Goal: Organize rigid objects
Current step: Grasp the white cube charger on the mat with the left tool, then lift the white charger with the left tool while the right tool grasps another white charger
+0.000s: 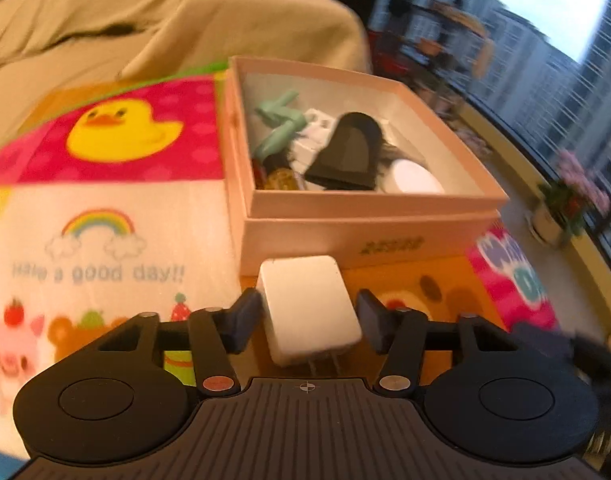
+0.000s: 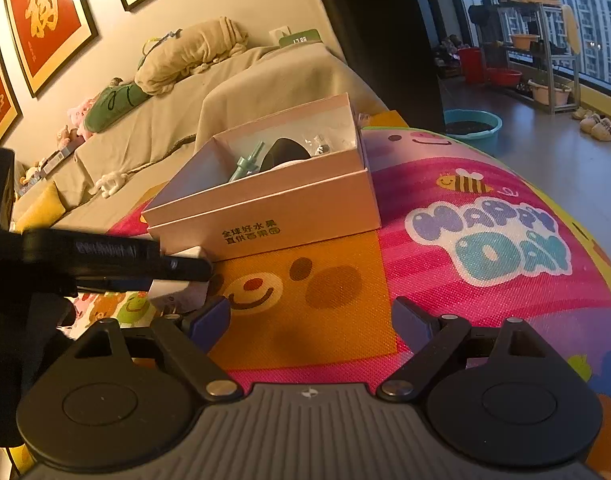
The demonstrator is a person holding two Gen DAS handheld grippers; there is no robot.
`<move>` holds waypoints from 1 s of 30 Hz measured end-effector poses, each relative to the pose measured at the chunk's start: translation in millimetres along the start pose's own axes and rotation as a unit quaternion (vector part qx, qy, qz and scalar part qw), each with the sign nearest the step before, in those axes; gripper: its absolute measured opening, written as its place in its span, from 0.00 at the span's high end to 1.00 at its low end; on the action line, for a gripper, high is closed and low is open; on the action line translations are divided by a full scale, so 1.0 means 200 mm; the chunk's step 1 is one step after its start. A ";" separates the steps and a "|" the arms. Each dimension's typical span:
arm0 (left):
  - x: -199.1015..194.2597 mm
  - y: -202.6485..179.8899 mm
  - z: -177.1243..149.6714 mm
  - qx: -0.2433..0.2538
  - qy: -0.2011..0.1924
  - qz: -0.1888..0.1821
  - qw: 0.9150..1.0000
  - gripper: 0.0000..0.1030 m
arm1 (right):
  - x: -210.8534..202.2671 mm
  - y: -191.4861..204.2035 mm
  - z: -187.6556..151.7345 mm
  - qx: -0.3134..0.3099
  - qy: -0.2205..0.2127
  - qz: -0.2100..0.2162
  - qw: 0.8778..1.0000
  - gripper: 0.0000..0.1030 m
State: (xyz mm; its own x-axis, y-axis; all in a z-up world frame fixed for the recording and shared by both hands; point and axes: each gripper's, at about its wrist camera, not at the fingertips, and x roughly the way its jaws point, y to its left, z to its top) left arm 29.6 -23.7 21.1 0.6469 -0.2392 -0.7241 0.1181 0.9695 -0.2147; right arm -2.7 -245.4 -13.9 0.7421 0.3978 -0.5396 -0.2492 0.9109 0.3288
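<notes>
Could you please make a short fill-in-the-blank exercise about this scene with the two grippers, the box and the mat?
1. The white charger sits between the fingers of the ____ gripper.
2. The right gripper is open and holds ____.
3. The pink box stands on the mat without a ____ on top.
4. The bird printed on the mat beside the box is a yellow ____.

Missing words: left; nothing; lid; duck

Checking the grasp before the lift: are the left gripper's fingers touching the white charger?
Cannot tell. In the left wrist view the left gripper brackets the white charger, but blur hides whether either pad touches it.
</notes>
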 end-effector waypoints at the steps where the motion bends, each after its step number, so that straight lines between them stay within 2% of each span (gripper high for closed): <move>1: -0.02 0.03 -0.01 0.005 -0.001 -0.008 1.000 0.49 | 0.00 0.00 0.00 -0.001 0.000 -0.001 1.000 0.14; 4: -0.10 0.12 -0.06 0.006 -0.002 -0.014 1.000 0.49 | 0.01 0.01 0.00 -0.006 0.003 -0.006 1.000 0.14; 6: -0.15 0.21 -0.10 -0.016 -0.005 -0.009 1.000 0.49 | 0.02 0.03 0.00 -0.017 0.008 -0.014 1.000 0.14; 8: -0.22 0.30 -0.14 -0.038 -0.010 -0.003 0.999 0.49 | 0.02 0.08 0.00 -0.044 0.012 -0.025 0.999 0.14; 10: -0.27 0.37 -0.18 -0.050 -0.016 0.003 0.999 0.49 | 0.00 0.16 -0.02 -0.089 0.007 -0.017 0.996 0.14; 11: -0.30 0.40 -0.20 -0.055 -0.020 0.005 0.998 0.49 | -0.02 0.21 -0.03 -0.104 0.007 -0.002 0.995 0.14; 15: -0.36 0.51 -0.26 -0.088 -0.031 -0.010 0.996 0.49 | -0.05 0.43 -0.08 -0.143 0.045 0.108 0.983 0.15; 17: -0.36 0.52 -0.26 -0.090 -0.031 -0.015 0.995 0.49 | -0.03 0.56 -0.11 -0.165 0.066 0.146 0.973 0.25; 18: -0.36 0.52 -0.26 -0.090 -0.030 -0.015 0.995 0.48 | -0.01 0.62 -0.13 -0.178 0.073 0.156 0.969 0.27; 21: -0.35 0.50 -0.24 -0.081 -0.026 -0.004 0.996 0.48 | 0.03 0.78 -0.18 -0.224 0.084 0.164 0.957 0.33; 22: -0.35 0.49 -0.24 -0.076 -0.024 0.001 0.997 0.48 | 0.05 0.82 -0.20 -0.240 0.085 0.159 0.954 0.38; 23: -0.35 0.47 -0.24 -0.070 -0.021 0.008 0.997 0.48 | 0.07 0.85 -0.22 -0.256 0.090 0.150 0.951 0.51; 24: -0.34 0.46 -0.24 -0.065 -0.019 0.014 0.998 0.48 | 0.08 0.86 -0.24 -0.266 0.094 0.142 0.949 0.57; 26: -0.34 0.42 -0.23 -0.051 -0.015 0.031 0.998 0.48 | 0.07 0.86 -0.24 -0.276 0.091 0.135 0.947 0.66; 30: -0.31 0.35 -0.25 -0.007 -0.015 0.054 0.998 0.44 | 0.01 0.78 -0.20 -0.262 0.075 0.121 0.954 0.68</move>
State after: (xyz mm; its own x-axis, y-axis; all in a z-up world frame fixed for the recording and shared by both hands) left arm -41.0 57.0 18.0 0.6772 -0.1311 -0.7240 0.0354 0.9887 -0.1460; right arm -65.2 -97.9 6.0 0.5360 0.5793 -0.6141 -0.7087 0.7040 0.0455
